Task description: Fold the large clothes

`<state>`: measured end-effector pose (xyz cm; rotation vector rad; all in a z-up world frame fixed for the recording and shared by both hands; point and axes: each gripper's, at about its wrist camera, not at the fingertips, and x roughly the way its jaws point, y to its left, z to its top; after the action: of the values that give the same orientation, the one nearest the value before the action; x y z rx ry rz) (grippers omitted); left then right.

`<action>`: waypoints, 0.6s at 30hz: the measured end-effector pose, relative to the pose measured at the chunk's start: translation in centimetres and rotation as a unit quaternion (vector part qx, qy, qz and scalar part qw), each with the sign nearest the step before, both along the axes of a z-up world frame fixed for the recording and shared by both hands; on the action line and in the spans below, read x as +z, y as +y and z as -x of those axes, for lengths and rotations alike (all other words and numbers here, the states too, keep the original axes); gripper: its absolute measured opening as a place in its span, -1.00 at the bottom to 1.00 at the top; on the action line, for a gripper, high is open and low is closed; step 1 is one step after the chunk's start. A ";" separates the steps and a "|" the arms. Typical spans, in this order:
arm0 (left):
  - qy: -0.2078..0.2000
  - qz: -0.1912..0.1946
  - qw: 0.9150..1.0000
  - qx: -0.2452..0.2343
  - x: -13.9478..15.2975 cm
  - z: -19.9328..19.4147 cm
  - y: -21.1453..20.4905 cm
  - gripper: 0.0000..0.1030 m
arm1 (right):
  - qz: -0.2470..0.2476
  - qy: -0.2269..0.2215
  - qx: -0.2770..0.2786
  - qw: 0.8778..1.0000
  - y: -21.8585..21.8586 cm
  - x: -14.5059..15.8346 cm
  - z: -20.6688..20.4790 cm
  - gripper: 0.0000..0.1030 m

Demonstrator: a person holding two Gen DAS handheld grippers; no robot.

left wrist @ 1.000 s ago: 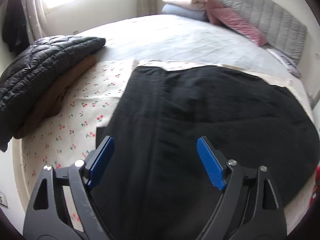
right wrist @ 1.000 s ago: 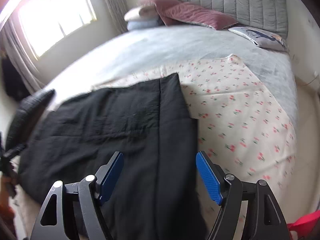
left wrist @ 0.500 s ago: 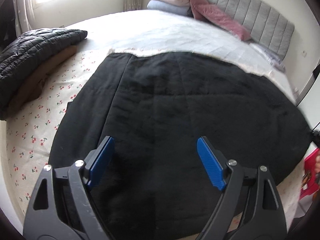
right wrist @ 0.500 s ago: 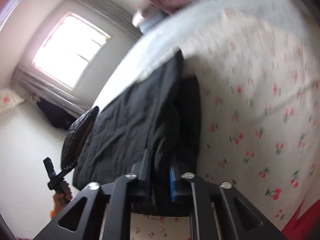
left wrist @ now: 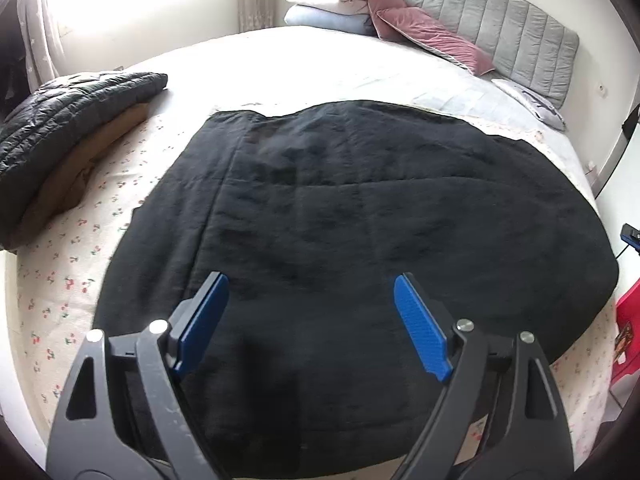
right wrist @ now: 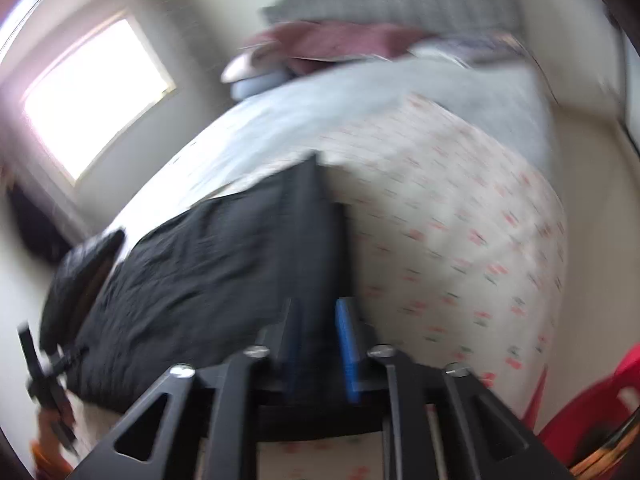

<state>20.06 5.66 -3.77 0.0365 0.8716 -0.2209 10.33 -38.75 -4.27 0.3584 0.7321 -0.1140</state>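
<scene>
A large black quilted garment [left wrist: 360, 200] lies spread flat on the floral sheet [left wrist: 72, 272] of a bed. My left gripper [left wrist: 309, 280] hovers over the garment's near part, open wide, with nothing between its blue pads [left wrist: 202, 320]. The right wrist view is blurred by motion. There my right gripper [right wrist: 318, 308] sits at the garment's [right wrist: 208, 248] right edge. A fold of the black cloth fills the narrow gap between its jaws, and the jaws are opening.
A black puffer jacket [left wrist: 68, 112] lies on a brown garment [left wrist: 92, 160] at the bed's left. Pillows [left wrist: 420, 32] and a grey headboard [left wrist: 500, 12] stand at the far end. A red object [right wrist: 600, 400] sits off the bed at the right. Bare floral sheet [right wrist: 460, 220] lies right of the garment.
My right gripper closed from wide open onto the garment's right edge, then its jaws parted a little while the hand swung. My left gripper drifted over the garment, still open.
</scene>
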 end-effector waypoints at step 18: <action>0.025 -0.002 0.994 0.110 -0.7 4.7 10.4 0.77 | -0.015 0.025 0.012 0.999 0.9 -4.0 2.6 -0.04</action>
<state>15.35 16.07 -4.46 -0.0609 0.9186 -0.0127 7.70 -37.83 -8.32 0.3765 0.7884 -0.0897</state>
